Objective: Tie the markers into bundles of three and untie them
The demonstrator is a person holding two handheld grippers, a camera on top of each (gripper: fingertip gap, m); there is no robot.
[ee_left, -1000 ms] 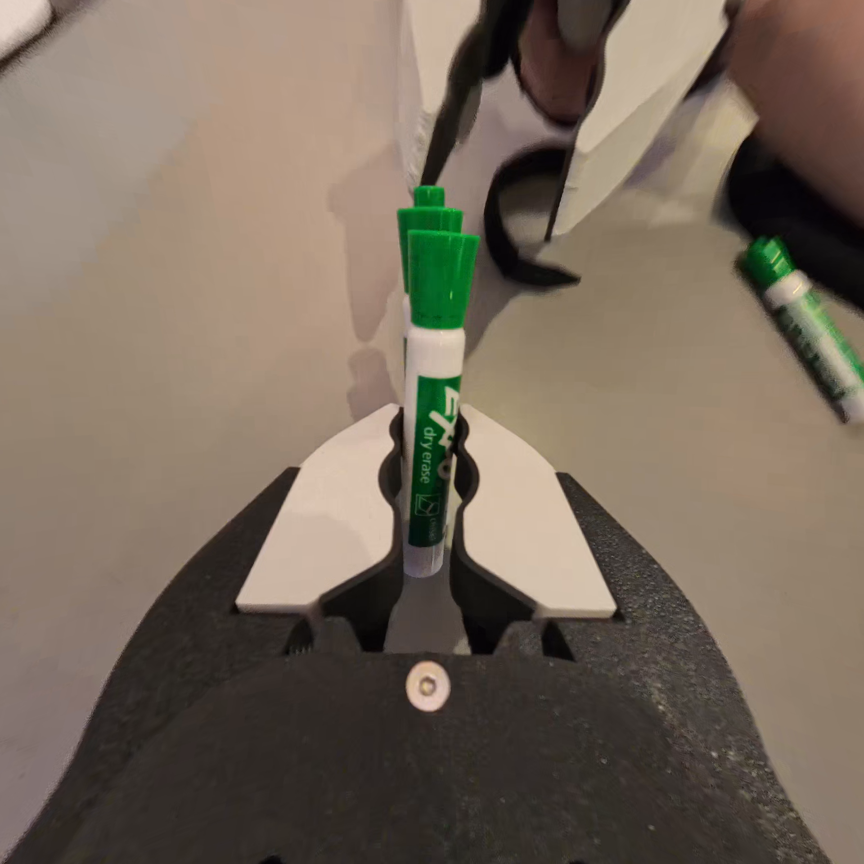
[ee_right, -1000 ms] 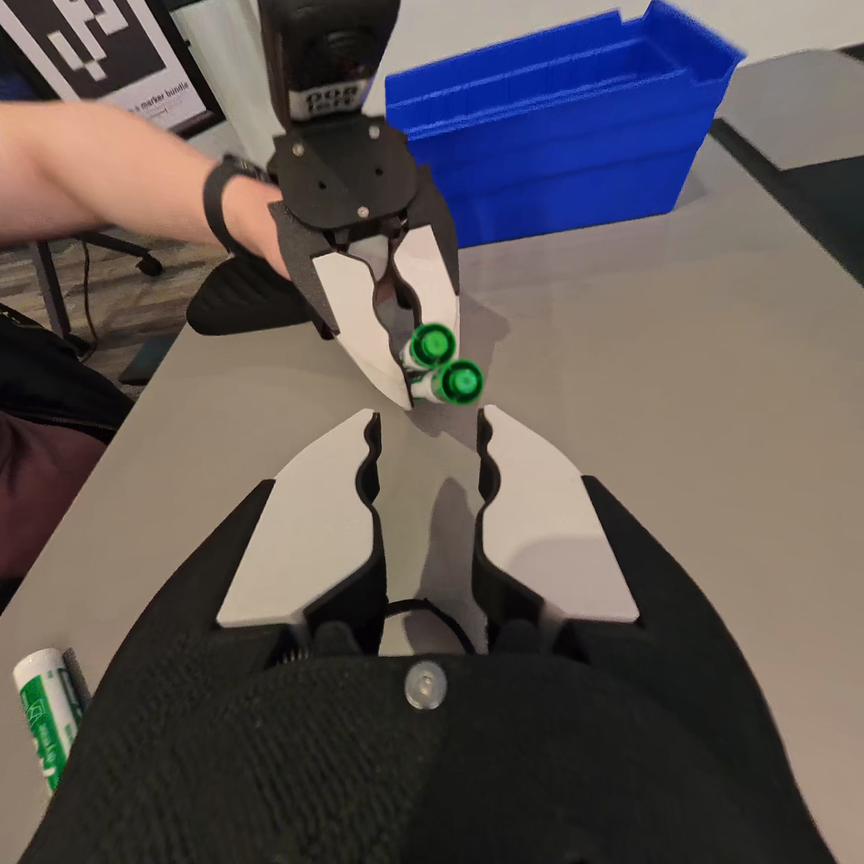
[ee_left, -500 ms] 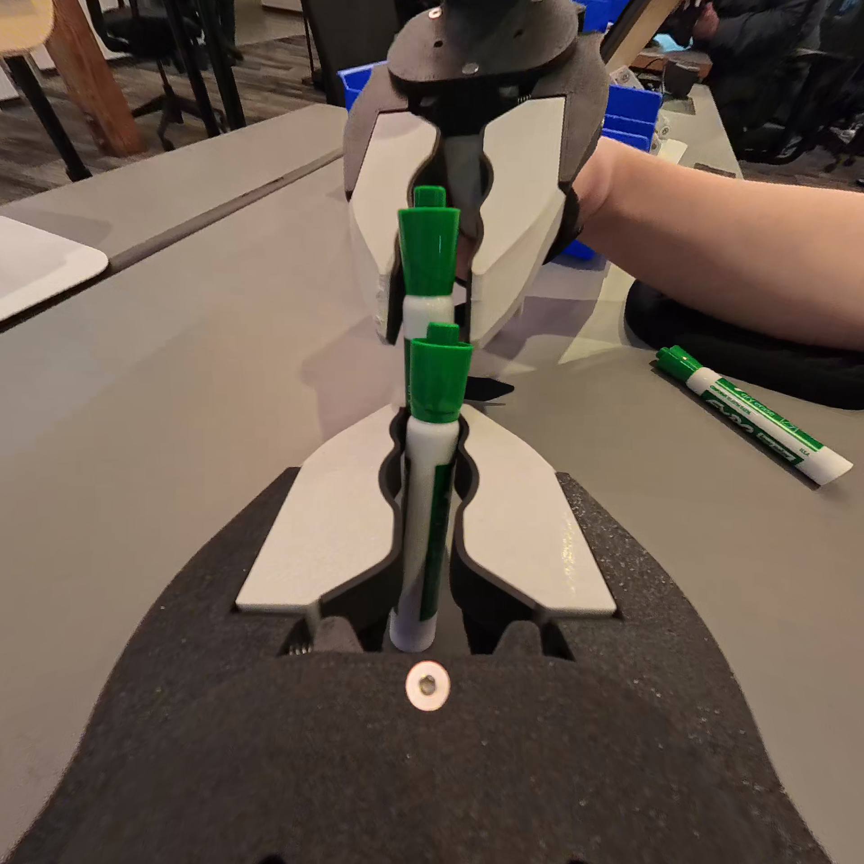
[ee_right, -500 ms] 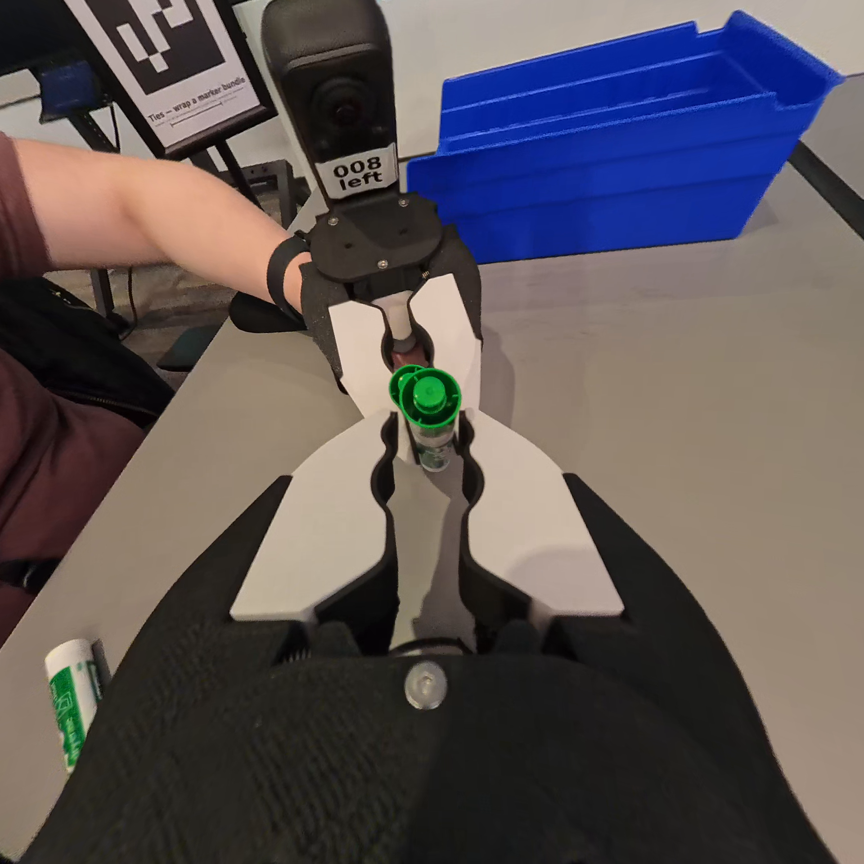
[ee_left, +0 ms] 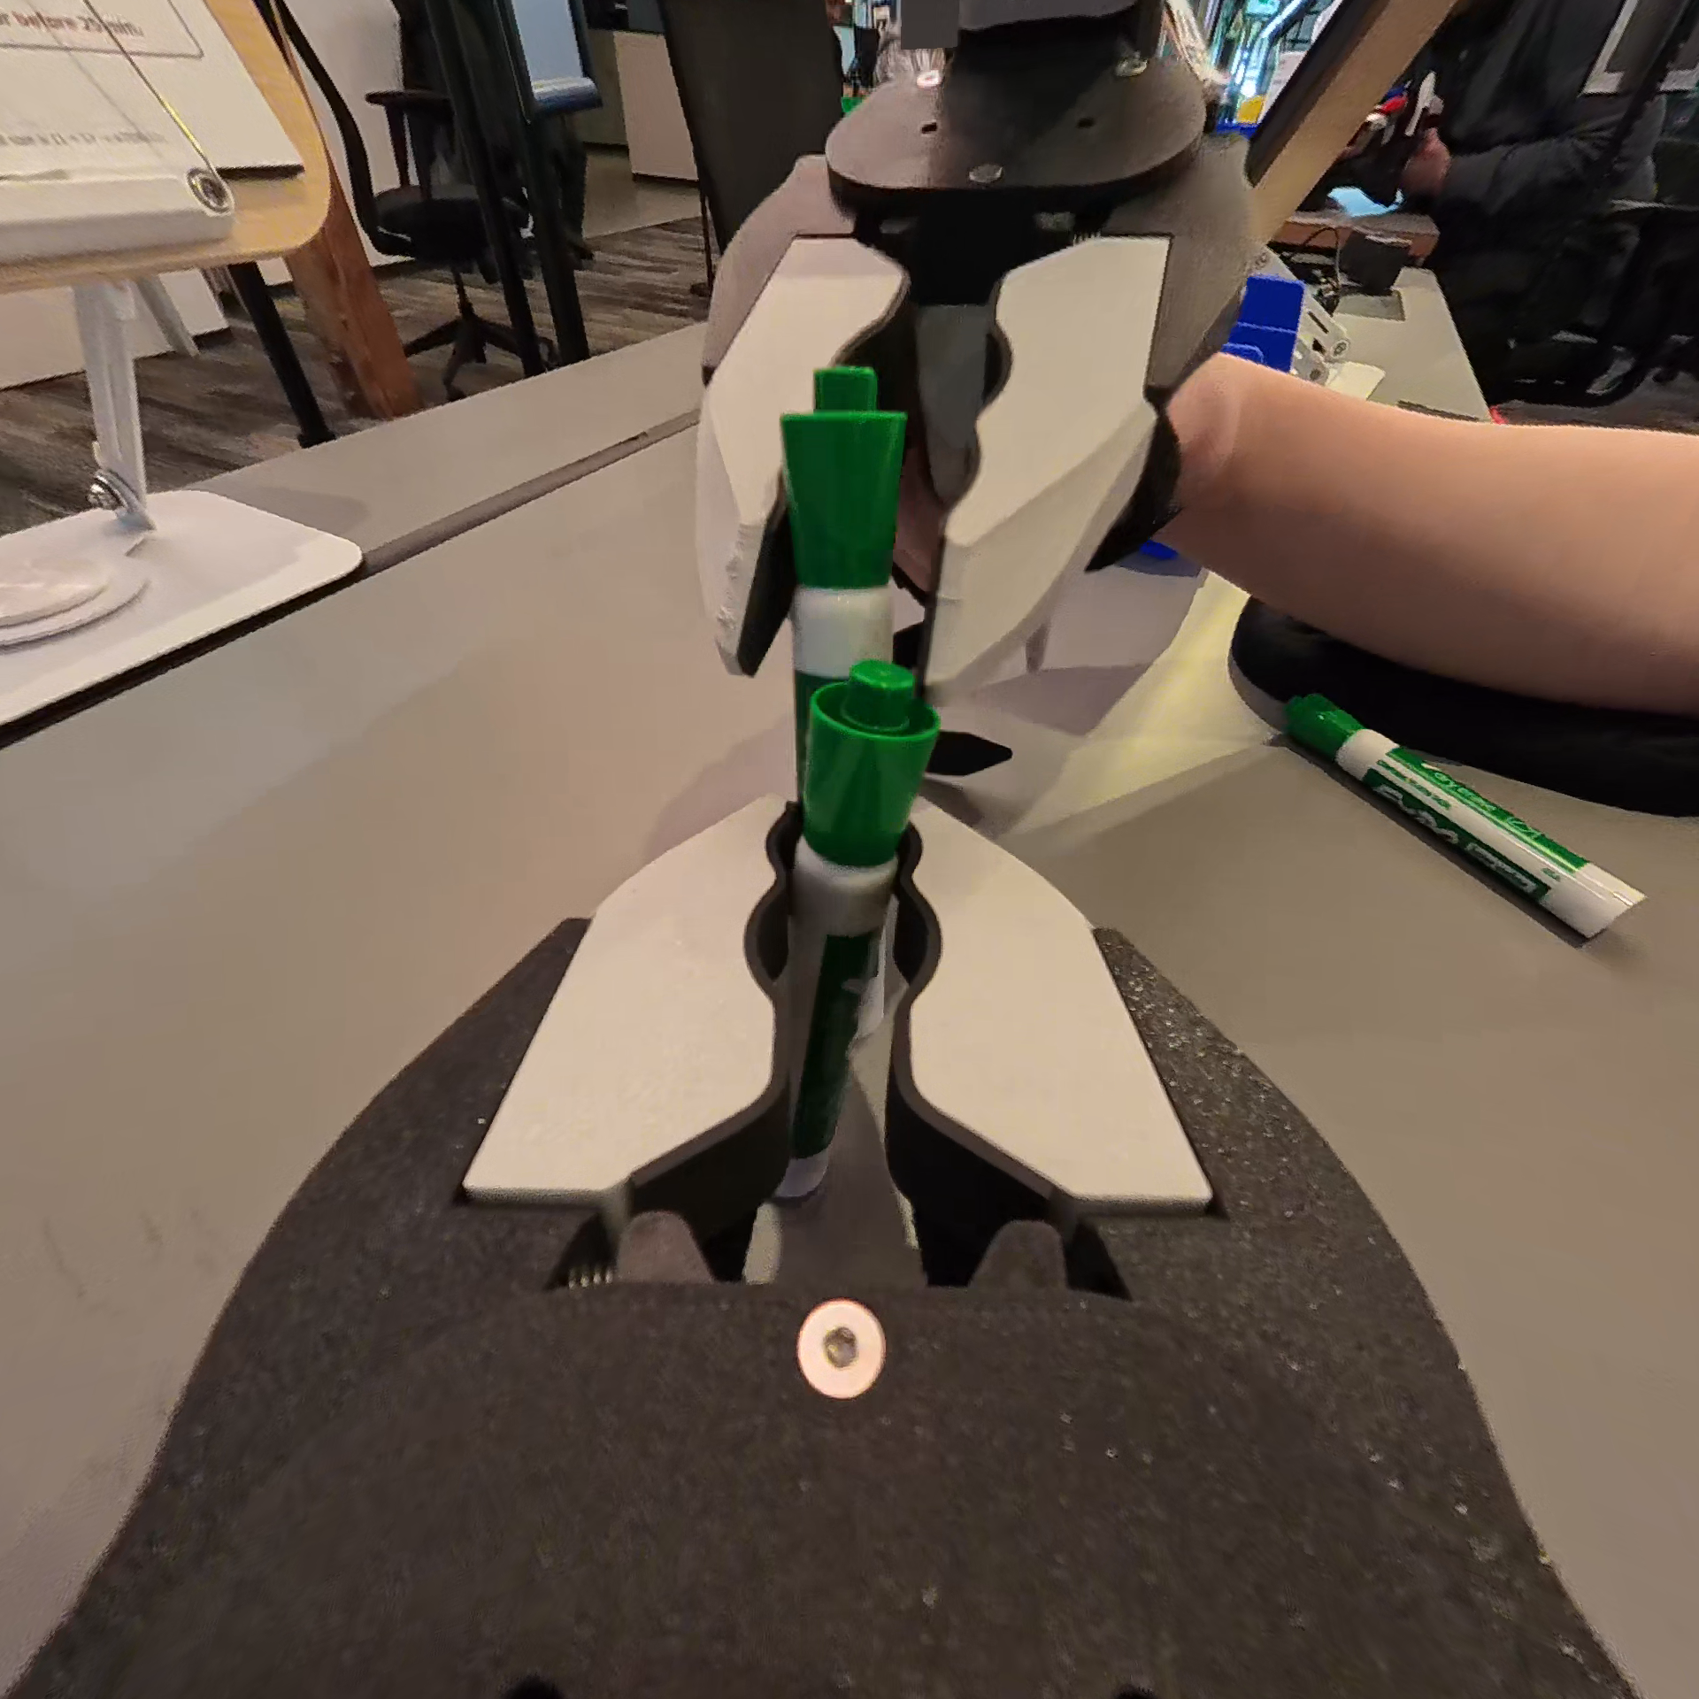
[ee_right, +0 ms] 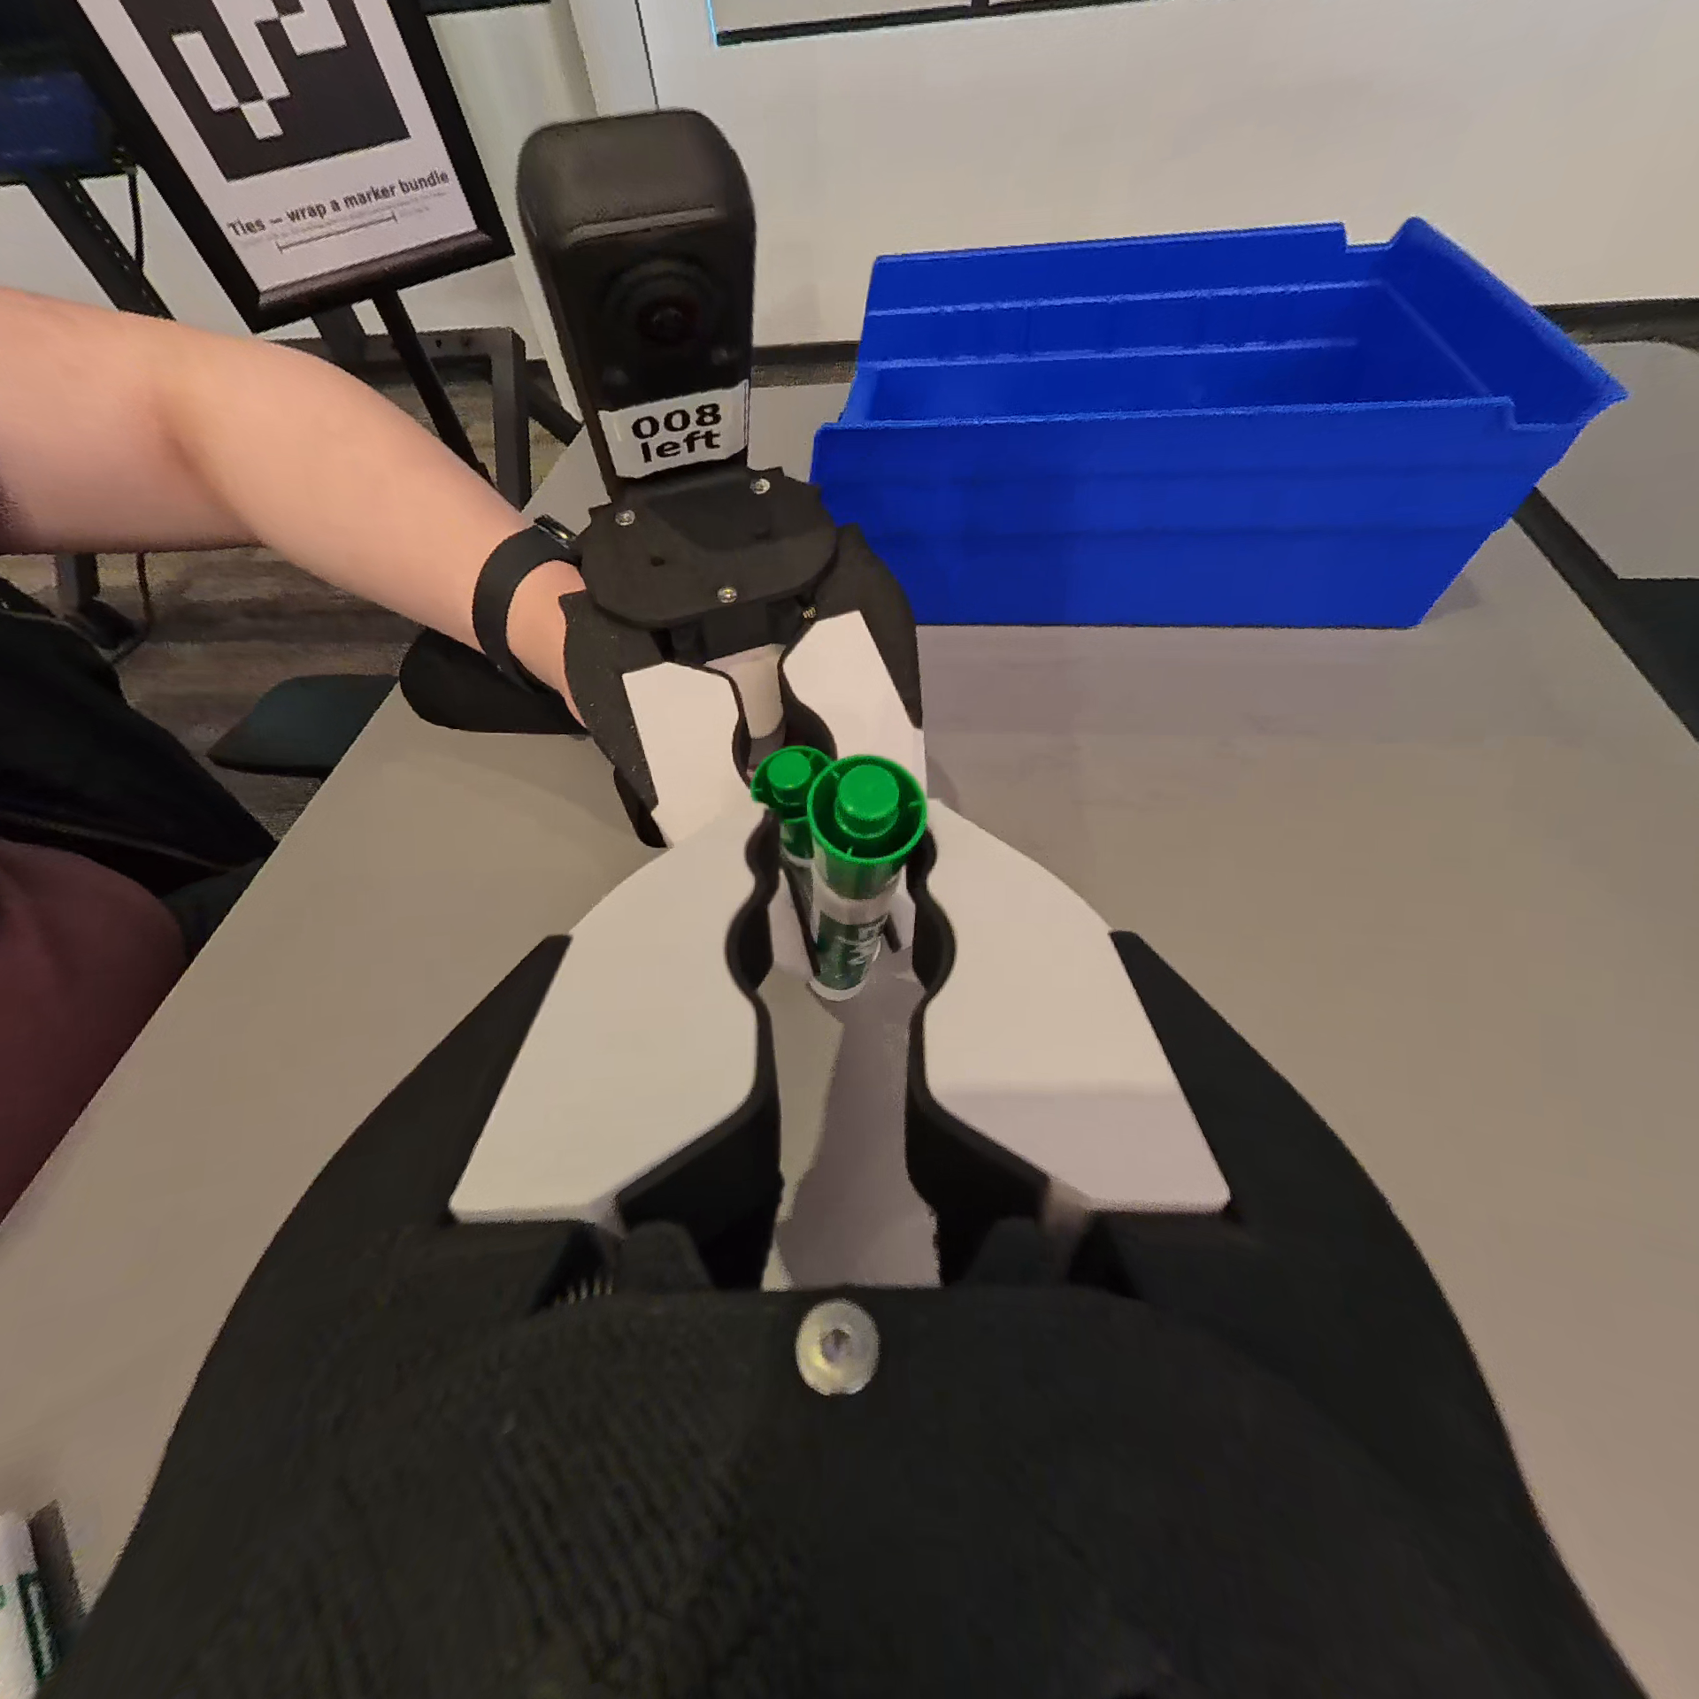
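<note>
Grey table (ee_right: pixel 1287 827), blue bin (ee_right: pixel 1195 441) behind. Left gripper (ee_left: pixel 841 827) clamped on 2 green markers (ee_left: pixel 864 781) — long axis pointing at the right gripper (ee_right: pixel 841 855). Right gripper's fingers part-open around the caps, grip unclear; 3rd marker (ee_left: pixel 1462 818) lies loose nearer the right.

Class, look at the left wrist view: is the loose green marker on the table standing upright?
No: the loose green-capped white marker lies flat on the grey table.

left wrist: faces right wrist, close | shared: markers (ee_left: pixel 850 809) (ee_right: pixel 860 864)

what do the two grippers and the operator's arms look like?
Both the left gripper and right gripper have rough black shells, white fingers with wavy black inner edges and a silver screw. The left carries a black camera with a white label. Forearms bare; black wrist strap.
</note>
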